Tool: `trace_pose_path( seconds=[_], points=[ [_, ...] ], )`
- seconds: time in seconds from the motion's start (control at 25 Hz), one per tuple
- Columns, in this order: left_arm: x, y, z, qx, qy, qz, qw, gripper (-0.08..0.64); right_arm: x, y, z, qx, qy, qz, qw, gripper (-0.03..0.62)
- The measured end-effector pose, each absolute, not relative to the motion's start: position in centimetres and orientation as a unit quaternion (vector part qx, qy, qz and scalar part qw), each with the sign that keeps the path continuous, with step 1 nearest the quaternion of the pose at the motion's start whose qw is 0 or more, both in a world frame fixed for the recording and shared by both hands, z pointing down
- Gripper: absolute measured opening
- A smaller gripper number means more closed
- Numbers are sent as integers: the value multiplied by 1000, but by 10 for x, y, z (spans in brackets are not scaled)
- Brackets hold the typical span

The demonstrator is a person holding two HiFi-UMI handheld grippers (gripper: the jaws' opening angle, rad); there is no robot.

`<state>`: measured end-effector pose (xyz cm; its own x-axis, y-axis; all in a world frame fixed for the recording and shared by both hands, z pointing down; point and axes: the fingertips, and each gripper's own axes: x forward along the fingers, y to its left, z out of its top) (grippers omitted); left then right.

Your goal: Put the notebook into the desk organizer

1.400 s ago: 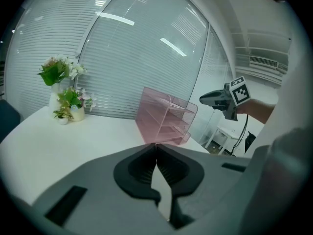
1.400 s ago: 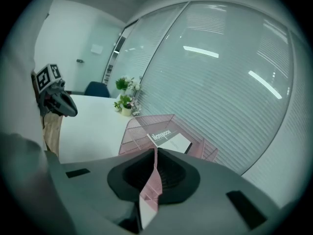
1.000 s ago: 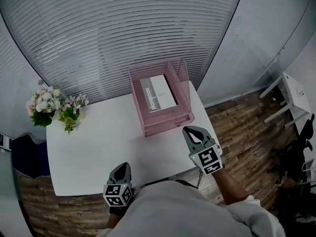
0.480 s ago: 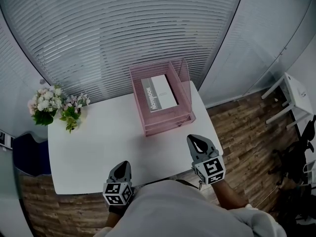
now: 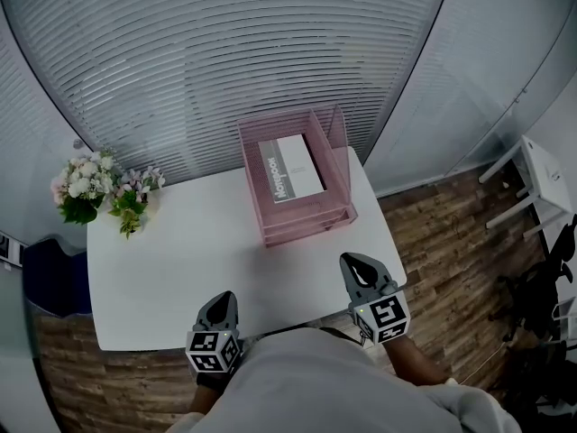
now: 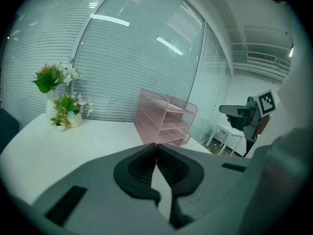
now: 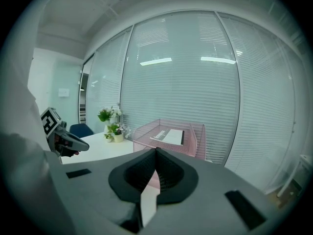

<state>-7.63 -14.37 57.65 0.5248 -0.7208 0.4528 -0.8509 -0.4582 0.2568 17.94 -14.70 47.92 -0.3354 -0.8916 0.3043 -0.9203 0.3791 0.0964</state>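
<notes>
Looking down from the head view, a white-covered notebook (image 5: 290, 170) with dark print along one edge is seen lying flat in the top tray of the pink wire-mesh desk organizer (image 5: 306, 228), so the task's thing is already parked inside it. The organizer is stood on a white rectangular table (image 5: 180, 260), backed right up to the grey slatted blinds (image 5: 225, 52). A bunch of white and pink flowers (image 5: 104, 192) with green leaves is set well to the left of the organizer. A small white side table (image 5: 536, 174) is spotted off to the organizer's right, on the wood floor.

The grey left gripper (image 5: 223, 299) is held near-left of the organizer, well apart from it, and the grey right gripper (image 5: 350, 262) near-right of it, closer in. Only the gripper views settle the jaws: both pairs are pressed together with nothing caught between them.

From the left gripper view the organizer is shown side-on as stacked shelves, which gets flattened from above; the notebook can't really be made out there. In the right gripper view the notebook is seen on the top shelf. Each gripper is also caught in the other one's view, beside the organizer.
</notes>
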Motion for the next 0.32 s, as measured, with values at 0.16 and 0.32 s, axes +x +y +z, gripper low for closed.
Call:
trace_pose_path(
  seconds=[0.16,0.32],
  points=[
    [-74,-142,576,841,-468,140,231,10,182,-147,478,553,-817,47,154,12],
    [-72,-140,576,840,-470,140,232,9,184,-145,477,553,-817,55,153,12]
  ],
)
